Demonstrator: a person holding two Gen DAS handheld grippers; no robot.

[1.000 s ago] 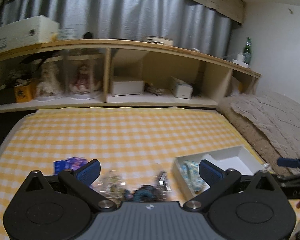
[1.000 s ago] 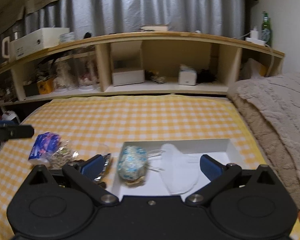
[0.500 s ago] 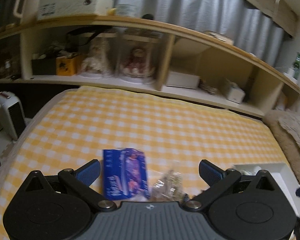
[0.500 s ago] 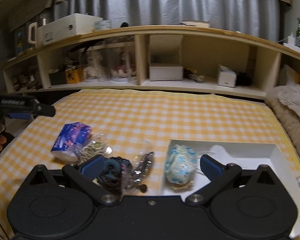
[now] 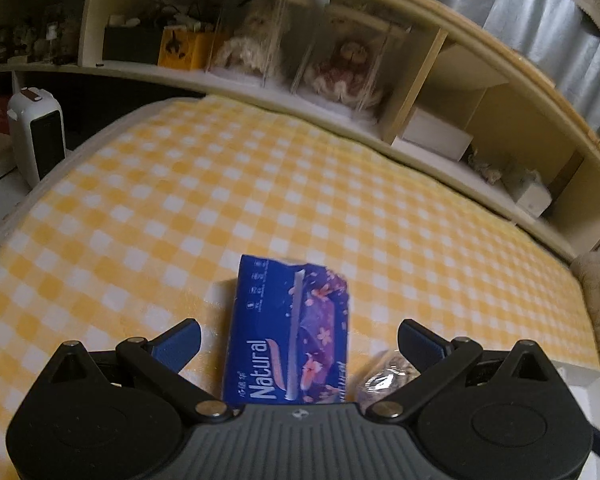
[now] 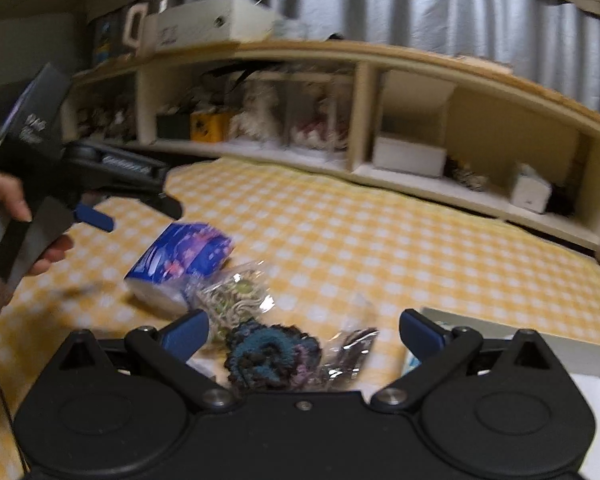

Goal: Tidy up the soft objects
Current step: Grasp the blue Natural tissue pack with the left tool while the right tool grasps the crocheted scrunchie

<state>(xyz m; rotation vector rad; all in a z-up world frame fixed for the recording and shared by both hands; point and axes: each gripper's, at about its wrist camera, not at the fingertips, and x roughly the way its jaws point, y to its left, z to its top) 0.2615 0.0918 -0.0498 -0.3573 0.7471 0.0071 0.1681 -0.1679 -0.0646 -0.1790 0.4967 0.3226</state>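
Both my grippers wide open, holding nothing; tissue pack [image 5: 288, 332], scrunchie [image 6: 270, 354] and baggies haven't made the white box [image 6: 588, 356] yet.

- Between my left fingers lies a blue tissue pack [image 5: 288, 332]; I read "Natural" in white along it, with small characters beside the word that I cannot make out.
- My right camera shows white lettering on the left gripper's [image 6: 136, 196] black body, too blurred to read.
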